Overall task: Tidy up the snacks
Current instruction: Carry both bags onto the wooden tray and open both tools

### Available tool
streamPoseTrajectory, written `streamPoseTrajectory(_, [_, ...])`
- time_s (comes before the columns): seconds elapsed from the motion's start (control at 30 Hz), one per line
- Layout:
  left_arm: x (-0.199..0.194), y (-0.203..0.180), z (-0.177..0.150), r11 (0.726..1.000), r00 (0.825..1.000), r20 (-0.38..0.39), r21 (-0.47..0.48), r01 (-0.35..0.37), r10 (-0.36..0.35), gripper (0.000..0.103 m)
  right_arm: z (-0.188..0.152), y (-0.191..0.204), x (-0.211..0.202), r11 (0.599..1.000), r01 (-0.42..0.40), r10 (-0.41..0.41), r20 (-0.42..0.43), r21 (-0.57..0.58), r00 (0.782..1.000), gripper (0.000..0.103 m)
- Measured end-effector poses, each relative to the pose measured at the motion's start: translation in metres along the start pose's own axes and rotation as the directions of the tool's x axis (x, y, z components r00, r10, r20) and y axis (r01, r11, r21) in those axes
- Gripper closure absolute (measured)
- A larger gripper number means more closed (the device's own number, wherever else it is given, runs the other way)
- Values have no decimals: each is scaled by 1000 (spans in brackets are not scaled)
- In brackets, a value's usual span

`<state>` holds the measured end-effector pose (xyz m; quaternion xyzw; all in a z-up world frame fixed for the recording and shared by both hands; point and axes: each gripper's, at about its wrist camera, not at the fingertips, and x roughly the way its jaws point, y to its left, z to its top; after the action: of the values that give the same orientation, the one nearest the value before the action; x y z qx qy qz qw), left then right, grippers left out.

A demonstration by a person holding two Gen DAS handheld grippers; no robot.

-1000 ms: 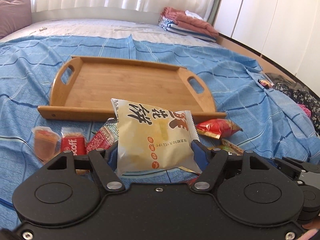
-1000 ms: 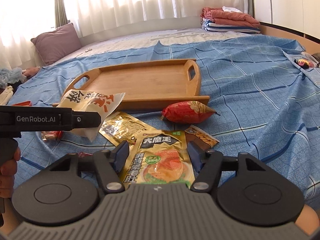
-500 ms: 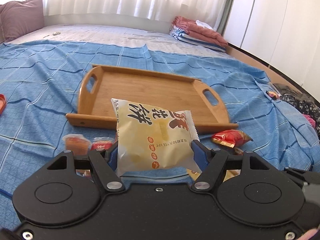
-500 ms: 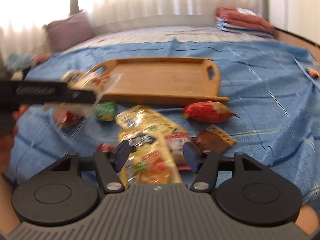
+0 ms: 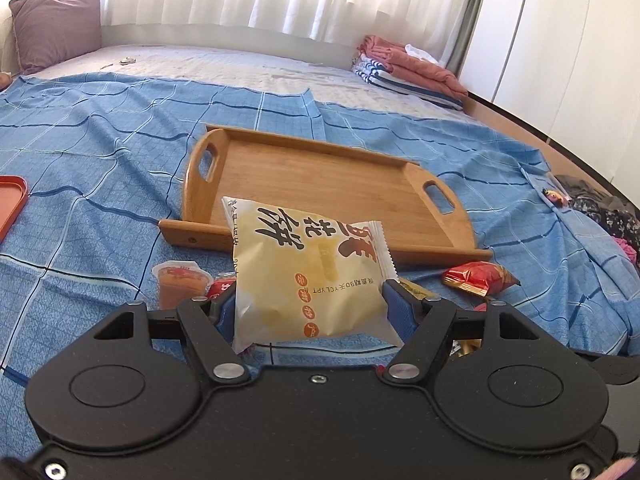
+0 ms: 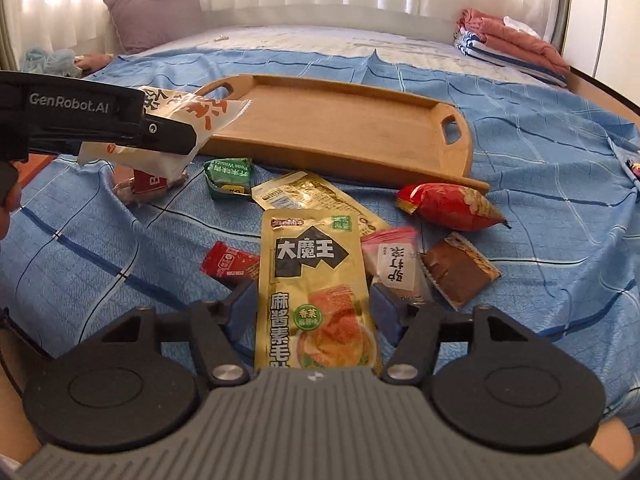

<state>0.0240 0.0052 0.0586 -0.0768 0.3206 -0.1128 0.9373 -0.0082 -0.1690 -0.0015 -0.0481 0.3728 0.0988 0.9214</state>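
Observation:
My left gripper (image 5: 310,304) is shut on a pale yellow pastry packet (image 5: 308,272) and holds it above the blue bedspread, in front of the bare wooden tray (image 5: 320,184). In the right wrist view the left gripper (image 6: 168,136) and its packet (image 6: 192,114) hang at the tray's (image 6: 340,120) left front corner. My right gripper (image 6: 312,312) is shut on a yellow "大魔王" snack pouch (image 6: 312,288), lifted over the loose snacks.
Loose snacks lie on the bedspread before the tray: a red packet (image 6: 448,206), a brown one (image 6: 456,268), a pink one (image 6: 394,264), a green one (image 6: 230,176), a jelly cup (image 5: 180,284). An orange tray edge (image 5: 12,200) lies at the left. Folded clothes (image 5: 408,68) lie far right.
Both grippers have risen and drawn back with their packets. The left view has swung so that the tray sits further right; the right gripper has lifted its pouch off the pile.

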Motion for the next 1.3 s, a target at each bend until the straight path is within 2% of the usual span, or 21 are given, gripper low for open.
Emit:
streamPoseTrajectory(0.03, [0,1,0,1000,1000,0,-2,-2,2,33,-1,4,1,1000,-3,3,-3,-9,1000,29])
streamPoseTrajectory(0.07, [0,2,0,1000,1000,0,-4,-3,3,33,-2,7,1,1000,1,-1,1,-22,1000,37])
streamPoseTrajectory(0.13, [0,5,0,1000,1000,-1,-9,-9,9,33,-4,12,-2,999,11,-11,17,-38,1000,47])
streamPoseTrajectory(0.2, [0,8,0,1000,1000,-2,-16,-14,14,33,-3,13,-6,1000,16,-16,32,-24,999,50])
streamPoseTrajectory(0.27, [0,9,-1,1000,1000,-1,-21,-18,18,33,-1,11,-11,1000,17,-17,57,6,998,65])
streamPoseTrajectory(0.37, [-2,12,0,999,1000,4,-27,-20,20,33,4,7,-16,999,16,-18,66,32,998,70])
streamPoseTrajectory(0.4, [-2,12,1,999,1000,5,-29,-20,20,33,5,5,-15,999,8,-10,55,39,998,69])
streamPoseTrajectory(0.47, [-3,13,1,999,1000,6,-35,-18,19,33,5,1,-12,997,-13,10,40,70,999,47])
streamPoseTrajectory(0.5, [-3,13,0,999,1000,7,-36,-18,18,33,4,-3,-10,995,-38,36,27,87,999,43])
streamPoseTrajectory(0.57, [-4,14,-1,999,1000,6,-36,-20,20,33,1,-8,-8,991,-52,50,21,127,999,28])
streamPoseTrajectory(0.63, [-4,14,-2,999,1000,2,-38,-22,23,33,-2,-12,-6,990,-30,27,21,140,999,27])
streamPoseTrajectory(0.73, [-3,15,-3,999,1000,-8,-46,-25,24,33,-3,-16,-2,989,-13,11,15,145,1000,18])
streamPoseTrajectory(0.83, [-2,15,-3,998,1000,-10,-50,-27,27,33,-4,-19,8,987,-26,27,-10,161,1000,18])
streamPoseTrajectory(0.87, [-2,15,-3,998,1000,-10,-50,-27,27,33,-4,-19,9,987,-23,25,-9,162,1000,21])
streamPoseTrajectory(0.93, [-1,14,-3,998,1000,-11,-51,-27,26,33,-3,-14,9,989,-30,30,1,143,1000,36])
streamPoseTrajectory(1.07, [-1,14,-2,998,1000,-10,-48,-29,29,33,-2,-7,3,989,-63,60,30,136,998,37])
streamPoseTrajectory(1.3, [-1,14,2,999,1000,-5,-44,-31,31,33,6,-1,-13,989,-59,48,92,132,995,37])
